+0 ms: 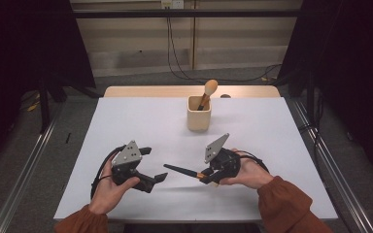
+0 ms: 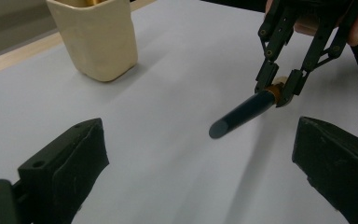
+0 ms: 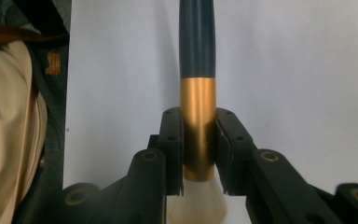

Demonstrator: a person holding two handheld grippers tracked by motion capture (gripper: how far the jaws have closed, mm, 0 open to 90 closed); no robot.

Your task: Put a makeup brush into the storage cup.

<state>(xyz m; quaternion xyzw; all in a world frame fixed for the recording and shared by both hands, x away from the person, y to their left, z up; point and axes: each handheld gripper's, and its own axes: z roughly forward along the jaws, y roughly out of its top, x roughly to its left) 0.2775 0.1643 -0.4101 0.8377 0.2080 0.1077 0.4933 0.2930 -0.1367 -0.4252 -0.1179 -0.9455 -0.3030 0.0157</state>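
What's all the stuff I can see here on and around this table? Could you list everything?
held brush: one, dark handle, gold collar, pale bristles, clamped in the right gripper above the table
cup: one, cream, far middle of the table
brush in cup: one, tan head, standing tilted in the cup
table: one, white top
cables: a few, black, on the floor behind
left gripper: black, jaws apart, holding nothing
right gripper: black, shut on the held brush's collar
sleeves: two, rust orange

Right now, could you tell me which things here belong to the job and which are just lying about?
In the job:
- dark-handled brush, clamped in the right claw
- left claw, open
- cream cup

Lying about:
- second brush, standing in the cup
- cables on the floor
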